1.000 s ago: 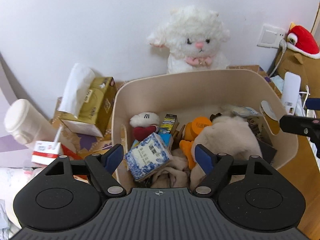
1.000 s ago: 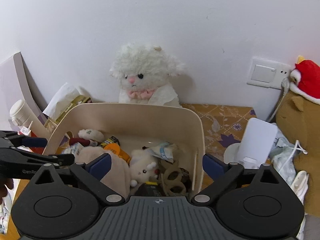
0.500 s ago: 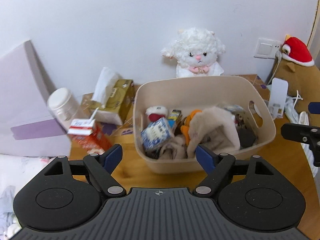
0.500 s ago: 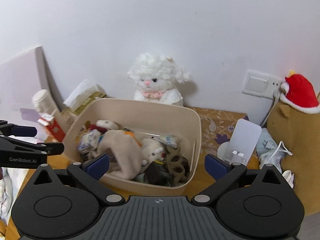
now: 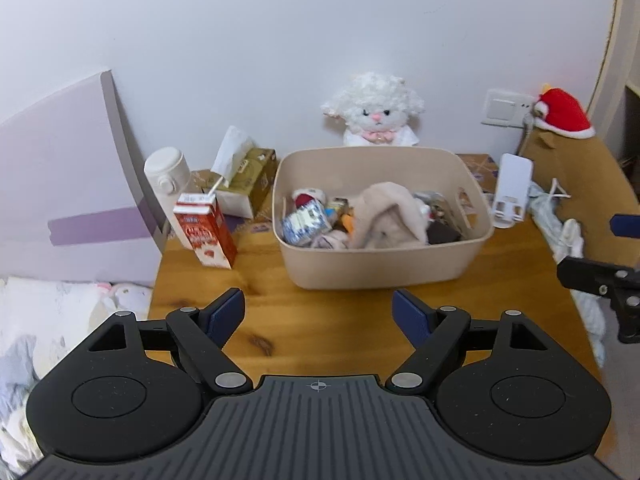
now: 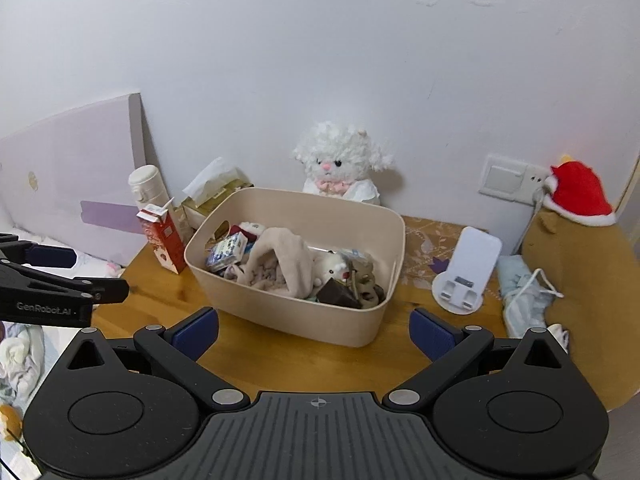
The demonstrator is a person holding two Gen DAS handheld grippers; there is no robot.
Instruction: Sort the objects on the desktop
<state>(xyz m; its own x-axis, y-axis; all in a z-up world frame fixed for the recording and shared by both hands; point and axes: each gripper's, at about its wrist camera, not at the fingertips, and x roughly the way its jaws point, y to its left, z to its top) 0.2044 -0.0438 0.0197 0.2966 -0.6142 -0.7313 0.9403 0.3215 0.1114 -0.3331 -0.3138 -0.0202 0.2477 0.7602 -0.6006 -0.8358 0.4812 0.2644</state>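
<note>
A beige bin (image 5: 380,264) (image 6: 288,320) stands on the wooden desk (image 5: 320,320), filled with small items: a beige cloth (image 5: 384,212) (image 6: 280,260), a blue-and-white tissue pack (image 5: 302,222) (image 6: 226,254), a small white plush (image 6: 334,266) and several others. My left gripper (image 5: 319,314) is open and empty, in front of the bin. My right gripper (image 6: 314,332) is open and empty, also in front of the bin. Each gripper shows at the edge of the other's view.
A red milk carton (image 5: 206,230) (image 6: 164,240), a white bottle (image 5: 166,178), and a gold tissue box (image 5: 248,180) stand left of the bin. A white lamb plush (image 5: 374,110) sits behind it. A white phone stand (image 5: 512,190) (image 6: 468,276), cloths and a brown plush (image 6: 580,264) are at the right.
Both grippers have pulled back and up from over the bin. The whole bin and desk front are now in view. Both stay open and empty.
</note>
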